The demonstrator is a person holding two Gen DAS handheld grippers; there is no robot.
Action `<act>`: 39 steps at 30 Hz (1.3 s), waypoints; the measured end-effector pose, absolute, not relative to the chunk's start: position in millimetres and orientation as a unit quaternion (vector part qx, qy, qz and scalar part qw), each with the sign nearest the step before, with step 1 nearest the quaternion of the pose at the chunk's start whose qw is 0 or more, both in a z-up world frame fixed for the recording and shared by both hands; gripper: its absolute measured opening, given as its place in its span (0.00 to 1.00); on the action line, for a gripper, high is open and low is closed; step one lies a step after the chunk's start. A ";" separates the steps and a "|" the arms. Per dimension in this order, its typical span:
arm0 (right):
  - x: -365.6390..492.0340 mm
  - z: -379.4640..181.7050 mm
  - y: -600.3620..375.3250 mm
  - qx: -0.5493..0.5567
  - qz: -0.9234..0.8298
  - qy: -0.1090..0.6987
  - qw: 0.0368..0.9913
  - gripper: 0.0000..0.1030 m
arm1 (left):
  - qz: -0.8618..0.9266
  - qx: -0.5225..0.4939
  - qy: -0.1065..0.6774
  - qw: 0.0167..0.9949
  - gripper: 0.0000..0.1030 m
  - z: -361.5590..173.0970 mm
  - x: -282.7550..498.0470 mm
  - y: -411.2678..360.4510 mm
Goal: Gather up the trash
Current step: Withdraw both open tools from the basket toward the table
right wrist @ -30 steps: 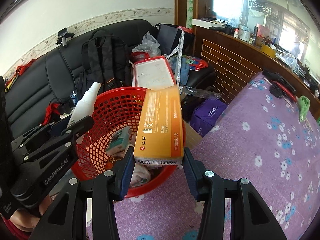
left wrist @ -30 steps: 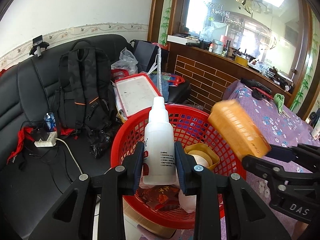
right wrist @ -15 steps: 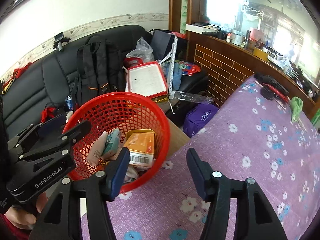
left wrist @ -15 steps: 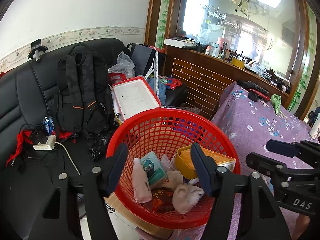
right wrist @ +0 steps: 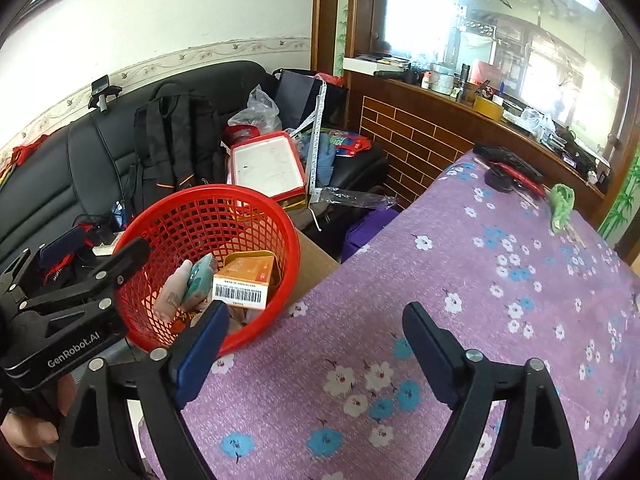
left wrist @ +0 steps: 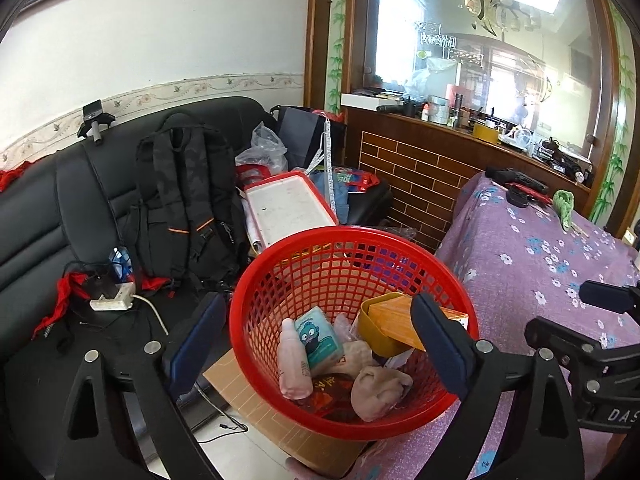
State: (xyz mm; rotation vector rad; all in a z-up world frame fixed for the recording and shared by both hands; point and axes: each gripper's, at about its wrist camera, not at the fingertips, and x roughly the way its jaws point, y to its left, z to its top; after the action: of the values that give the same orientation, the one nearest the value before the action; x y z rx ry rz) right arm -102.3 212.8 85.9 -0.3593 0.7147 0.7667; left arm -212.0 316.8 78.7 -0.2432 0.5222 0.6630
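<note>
Two grippers are empty at this moment: the left gripper (left wrist: 316, 344) and the right gripper (right wrist: 316, 344) both have their jaws spread wide, they have just been opening, and nothing is between them. The white bottle (left wrist: 295, 360) and the orange box (right wrist: 245, 280) lie now inside the red basket (left wrist: 460, 280), which stands at the edge of the surface with the purple flowered cloth (right wrist: 480, 280), just beside the black sofa (left wrist: 48, 208). I judge that the dropping step is finished for these two things and that the next step is to find more trash. The next move probably calls for turning both grippers away from the basket and toward the surface, where a green cloth (right wrist: 562, 204) and some dark tools lie far from the basket; whether these are trash I cannot tell. The bottle lies on its side, its long axis going from the basket's middle toward the near rim, cap end away from the camera. The box leans on the other things, its barcode end facing the right gripper.
</note>
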 end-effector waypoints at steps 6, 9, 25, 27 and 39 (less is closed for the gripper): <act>-107.0 84.3 201.0 -0.171 0.355 0.340 0.854 0.91 | 0.346 -0.109 0.247 0.899 0.93 79.0 -219.5 313.4; -109.1 82.9 194.1 -0.169 0.351 0.344 0.854 0.92 | 0.355 -0.103 0.241 0.897 0.94 80.7 -224.6 309.9; -156.9 86.6 123.6 -0.192 0.312 0.300 0.881 0.93 | 0.374 -0.071 0.242 0.893 1.00 87.1 -243.9 268.4; -162.8 89.3 110.4 -0.188 0.307 0.294 0.885 0.93 | 0.373 -0.060 0.241 0.894 1.00 86.7 -247.2 256.8; -196.1 96.3 41.2 -0.144 0.266 0.282 0.911 0.95 | 0.374 -0.021 0.229 0.899 1.00 92.3 -267.4 186.7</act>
State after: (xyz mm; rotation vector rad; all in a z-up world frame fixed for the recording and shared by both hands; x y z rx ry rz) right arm -196.1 41.2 96.3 -0.2959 0.5820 0.5483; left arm -267.4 186.7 92.3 -0.0428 0.4748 0.7736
